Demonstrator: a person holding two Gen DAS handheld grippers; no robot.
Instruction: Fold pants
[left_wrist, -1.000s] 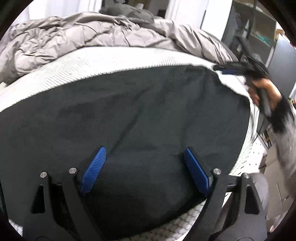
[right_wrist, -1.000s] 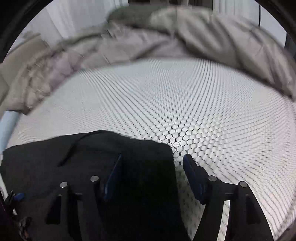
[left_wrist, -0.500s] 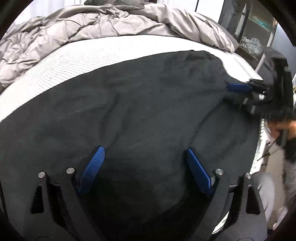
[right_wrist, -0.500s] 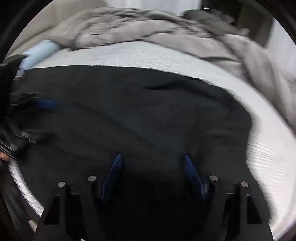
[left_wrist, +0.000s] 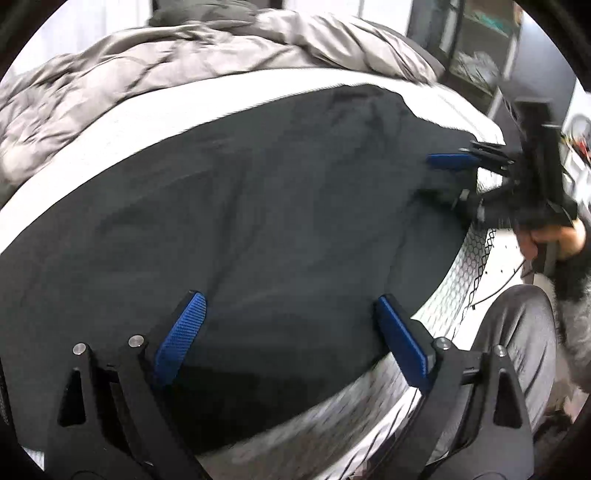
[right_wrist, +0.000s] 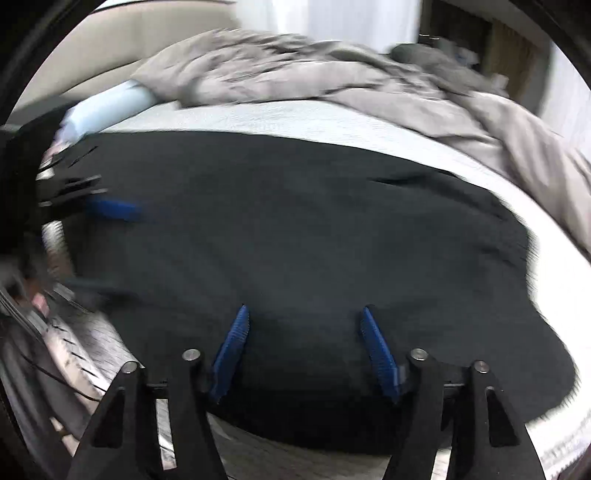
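Black pants (left_wrist: 258, 221) flat on bed (left_wrist: 184, 107); both grippers, left (left_wrist: 288, 332) & right (right_wrist: 303, 347), opening, holding nothing

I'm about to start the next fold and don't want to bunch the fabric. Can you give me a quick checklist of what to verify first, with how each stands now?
1. Black fabric pants spread out on the white honeycomb-patterned mattress: ok.
2. Left tool over the pants' near edge, jaws opening, pads not pressing cloth: ok.
3. Right tool over the pants, jaws opening, nothing pinched: ok.
4. Rumpled grey duvet apart from the pants: ok.
5. Pants free of wrinkles: not ok, creases show.
6. Which end is the waistband: cannot tell.
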